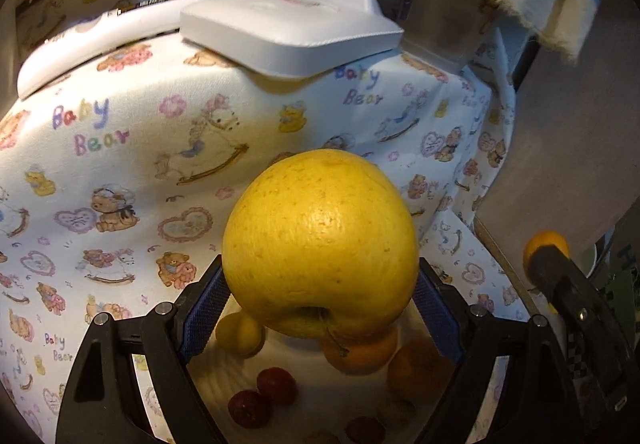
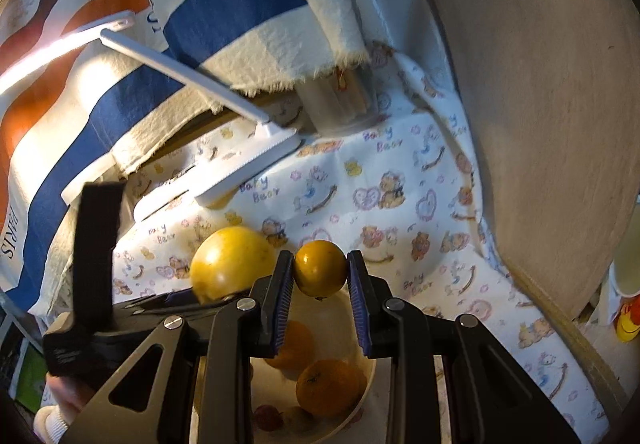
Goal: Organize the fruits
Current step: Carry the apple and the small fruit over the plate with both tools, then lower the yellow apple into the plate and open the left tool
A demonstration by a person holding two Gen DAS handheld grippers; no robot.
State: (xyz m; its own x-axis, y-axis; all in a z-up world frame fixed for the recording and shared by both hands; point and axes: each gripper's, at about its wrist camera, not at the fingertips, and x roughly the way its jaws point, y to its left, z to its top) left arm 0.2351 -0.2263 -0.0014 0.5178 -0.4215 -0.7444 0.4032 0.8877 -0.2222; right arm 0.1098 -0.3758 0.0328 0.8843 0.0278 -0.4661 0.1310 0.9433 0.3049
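Two wrist views over a table with a bear-print cloth [image 1: 132, 180], a white lamp base [image 1: 288, 36] at the back.

Largest fruit: one yellow apple [image 1: 320, 240], held in the left gripper [image 1: 320, 284], fingers spread wide & pressing its two sides, stem end facing the camera. It hangs just above a pale bowl [image 2: 360, 400]. Judged heavy for a two-pad pinch, hard, waxy skin, so prob. slippery; it bruises if dropped. Best hold is across its widest part, as now, w/ pads level.

Next: one small orange [image 2: 320, 268], pinched in the right gripper [image 2: 320, 276], fingers narrow, pads on its left & right sides. It sits above the bowl's far rim, just beside the apple. Judged light, firm w/ slight give, dimpled peel that grips well. Squeeze gently; hold across the middle.

Counts, big to small, approx. since the bowl is partly hidden:
- apple: 1, held
- oranges: 3 in all, 1 held & 2 in the bowl
- small yellow fruit [image 1: 240, 332]: 1 in the bowl
- red berries [image 1: 276, 388]: at least 3 in the bowl, soft-looking, easily crushed
- bowl: 1
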